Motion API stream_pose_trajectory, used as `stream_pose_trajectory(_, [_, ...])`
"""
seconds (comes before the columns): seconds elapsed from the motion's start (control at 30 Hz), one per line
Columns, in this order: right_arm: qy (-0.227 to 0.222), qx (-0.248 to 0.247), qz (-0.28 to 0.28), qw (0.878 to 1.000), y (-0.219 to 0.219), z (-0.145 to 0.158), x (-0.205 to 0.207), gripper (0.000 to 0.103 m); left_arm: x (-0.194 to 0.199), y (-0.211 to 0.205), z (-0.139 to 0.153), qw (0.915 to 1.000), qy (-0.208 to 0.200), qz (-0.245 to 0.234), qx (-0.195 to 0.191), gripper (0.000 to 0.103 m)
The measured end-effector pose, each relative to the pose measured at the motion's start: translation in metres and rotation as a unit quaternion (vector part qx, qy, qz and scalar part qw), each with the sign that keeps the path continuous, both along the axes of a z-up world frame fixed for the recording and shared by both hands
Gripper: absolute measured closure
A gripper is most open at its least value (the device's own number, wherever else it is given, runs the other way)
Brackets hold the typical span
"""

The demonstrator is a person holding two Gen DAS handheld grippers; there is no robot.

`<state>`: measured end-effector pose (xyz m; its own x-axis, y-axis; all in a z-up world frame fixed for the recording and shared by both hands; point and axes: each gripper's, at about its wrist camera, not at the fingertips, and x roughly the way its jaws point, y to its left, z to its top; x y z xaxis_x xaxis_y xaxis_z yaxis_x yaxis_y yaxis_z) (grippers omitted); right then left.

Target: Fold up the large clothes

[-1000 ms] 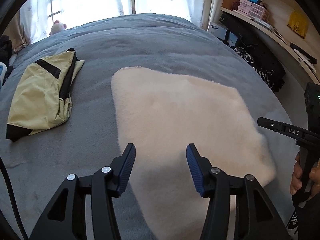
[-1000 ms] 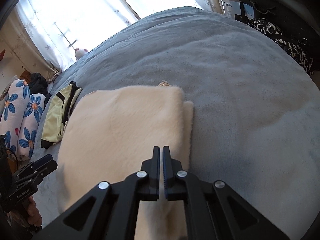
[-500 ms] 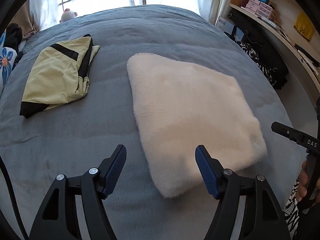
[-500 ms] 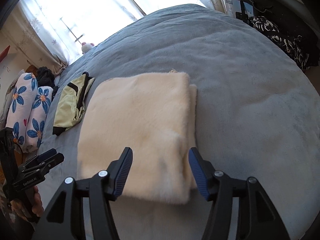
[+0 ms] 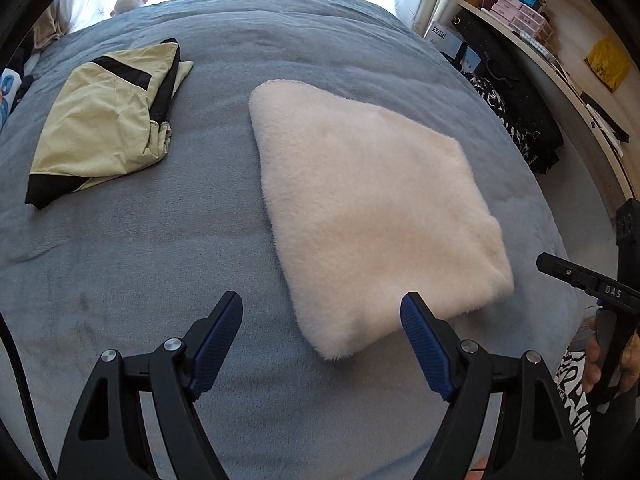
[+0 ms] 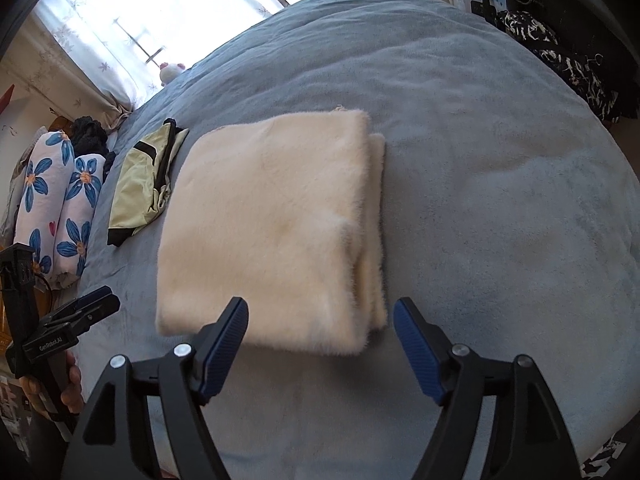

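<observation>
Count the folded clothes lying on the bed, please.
2: the cream fleece in the middle of the bed, and the yellow-black garment beside it. Others may be out of view.

Folded fleece on bed, jacket left

Blown-out window backlight, fisheye-warped edges

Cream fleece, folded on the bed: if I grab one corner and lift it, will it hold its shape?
Probably not. The cream fleece looks soft and plushy, so it would likely droop from one corner. Its stacked layers show loose along the right edge, so they may slide apart and unfold. It looks thick but fluffy, probably light for its bulk; on the bed cover a push would likely bunch it.
</observation>
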<state>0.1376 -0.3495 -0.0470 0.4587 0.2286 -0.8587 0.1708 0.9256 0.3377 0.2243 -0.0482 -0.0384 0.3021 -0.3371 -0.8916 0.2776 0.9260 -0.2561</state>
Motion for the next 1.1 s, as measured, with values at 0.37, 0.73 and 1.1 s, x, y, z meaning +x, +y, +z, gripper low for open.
stream_pose_trajectory(0.37, [0.035,0.065,0.006,0.997,-0.025,-0.048,0.051,0.027,0.041,-0.009,-0.053,0.9967,0.059,0.002,-0.056,0.022])
stream_pose_trajectory(0.73, [0.019,0.178,0.038,0.983,-0.041,-0.107,0.083,0.027,0.065,-0.018,-0.101,0.9898,0.068,-0.006,-0.125,0.013])
stream_pose_trajectory(1.1, [-0.010,0.246,0.083,0.966,-0.038,-0.133,0.111,0.026,0.081,-0.032,-0.137,0.9780,0.080,-0.004,-0.192,0.000])
